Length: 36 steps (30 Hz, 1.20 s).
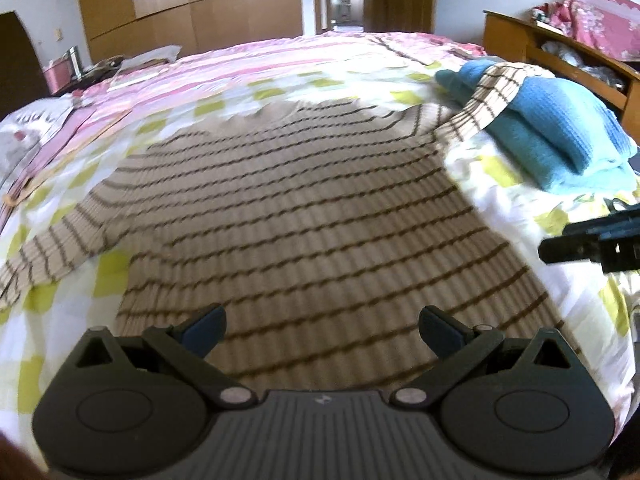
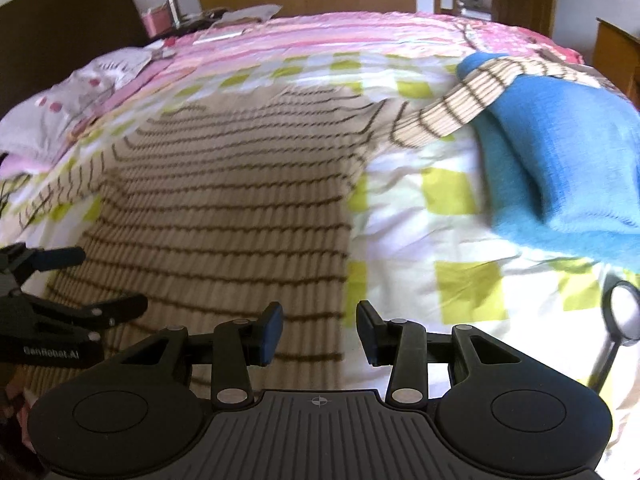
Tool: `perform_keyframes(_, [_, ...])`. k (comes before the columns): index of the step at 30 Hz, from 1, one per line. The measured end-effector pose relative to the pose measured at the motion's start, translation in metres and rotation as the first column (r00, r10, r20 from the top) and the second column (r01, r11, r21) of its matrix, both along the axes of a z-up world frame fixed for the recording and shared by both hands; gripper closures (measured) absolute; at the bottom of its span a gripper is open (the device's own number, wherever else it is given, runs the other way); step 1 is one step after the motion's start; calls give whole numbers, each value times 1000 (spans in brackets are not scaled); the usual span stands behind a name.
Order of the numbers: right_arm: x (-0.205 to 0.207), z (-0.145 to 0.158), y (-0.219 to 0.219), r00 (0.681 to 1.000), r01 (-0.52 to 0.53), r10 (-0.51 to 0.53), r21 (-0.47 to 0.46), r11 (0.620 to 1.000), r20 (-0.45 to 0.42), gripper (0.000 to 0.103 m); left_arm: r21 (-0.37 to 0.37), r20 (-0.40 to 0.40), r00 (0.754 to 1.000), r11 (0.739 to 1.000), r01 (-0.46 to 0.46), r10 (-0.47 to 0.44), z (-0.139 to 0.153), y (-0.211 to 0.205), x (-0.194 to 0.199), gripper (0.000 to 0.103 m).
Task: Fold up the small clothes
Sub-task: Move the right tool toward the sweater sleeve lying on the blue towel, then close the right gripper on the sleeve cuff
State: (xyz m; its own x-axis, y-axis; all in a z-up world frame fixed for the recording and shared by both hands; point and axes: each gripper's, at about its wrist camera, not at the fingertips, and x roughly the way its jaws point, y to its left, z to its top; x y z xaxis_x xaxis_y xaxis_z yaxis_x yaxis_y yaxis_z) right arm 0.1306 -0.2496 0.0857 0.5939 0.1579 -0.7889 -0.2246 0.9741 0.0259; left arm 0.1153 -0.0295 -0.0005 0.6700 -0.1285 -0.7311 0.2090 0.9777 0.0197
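A beige sweater with thin dark stripes lies spread flat on the bed, sleeves out to both sides; it also shows in the right wrist view. Its right sleeve drapes over a folded blue garment. My left gripper is open wide and empty, just above the sweater's lower body. My right gripper is open and empty over the sweater's right hem edge. The right gripper shows at the right edge of the left wrist view; the left gripper shows at the left of the right wrist view.
The bed has a white and lime-green checked sheet and a pink striped cover farther back. A wooden shelf unit stands at the right, wardrobes and an open door behind. A pillow lies at the left.
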Motion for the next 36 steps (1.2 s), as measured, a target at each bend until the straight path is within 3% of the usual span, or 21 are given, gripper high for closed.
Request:
perform_keyframes(11, [54, 46, -56, 987, 126, -131, 58, 990, 88, 64, 4, 85, 993, 996, 88, -88, 29, -48, 40, 0])
perform_keyframes(18, [105, 72, -89, 967, 215, -225, 93, 972, 119, 65, -21, 144, 985, 995, 102, -98, 50, -77, 77, 0])
perform_keyframes(32, [215, 88, -147, 878, 450, -473, 213, 867, 72, 65, -66, 185, 981, 995, 69, -56, 59, -106, 136, 0])
perform_keyframes(36, [234, 85, -159, 846, 508, -529, 199, 838, 67, 65, -67, 184, 981, 995, 80, -66, 56, -111, 142, 0])
